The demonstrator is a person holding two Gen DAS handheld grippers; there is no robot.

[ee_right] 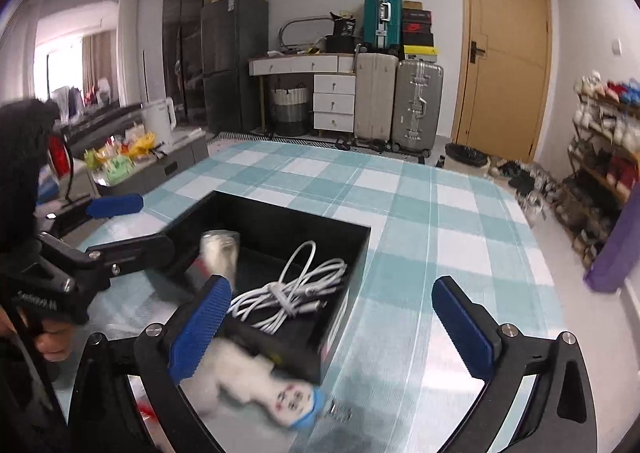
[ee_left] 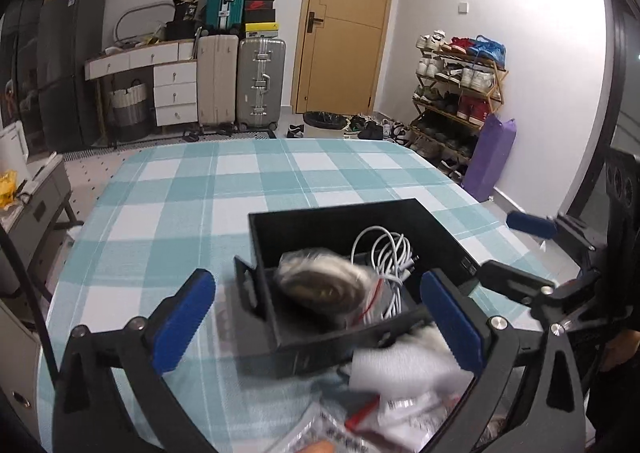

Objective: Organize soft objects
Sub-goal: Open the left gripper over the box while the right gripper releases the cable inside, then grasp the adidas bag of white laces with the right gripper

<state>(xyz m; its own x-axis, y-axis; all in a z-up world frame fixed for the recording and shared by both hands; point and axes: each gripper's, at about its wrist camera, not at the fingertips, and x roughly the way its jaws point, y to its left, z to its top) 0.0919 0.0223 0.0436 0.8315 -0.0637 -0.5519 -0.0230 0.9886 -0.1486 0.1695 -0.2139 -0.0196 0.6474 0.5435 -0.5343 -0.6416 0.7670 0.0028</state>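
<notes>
Surface: we see a teal-checked cloth point(ee_left: 180, 189).
Room: three suitcases point(ee_left: 260, 85), far.
Box point(ee_right: 304, 221): one, holding one white cable point(ee_right: 296, 289), perhaps one blurred pouch point(ee_left: 324, 285).
Left gripper point(ee_left: 320, 317), right gripper point(ee_right: 332, 329): both released, empty.

A matt black rigid-walled box point(ee_right: 344, 241) sits on a teal-and-white checked woven cloth point(ee_left: 192, 189) covering the table. Inside lies a coil of smooth white plastic-sheathed cable point(ee_right: 296, 289) and a blurred bundle in clear, glossy plastic wrap point(ee_left: 324, 285). At the box's near edge rests a fluffy white plush toy point(ee_right: 256, 377) with a rough, fuzzy pile. Crinkled shiny clear plastic bags point(ee_left: 360, 425) lie at the table's near edge. Both grippers have ridged blue rubbery pads point(ee_right: 200, 329) on matt black plastic arms with bright metal screws.
</notes>
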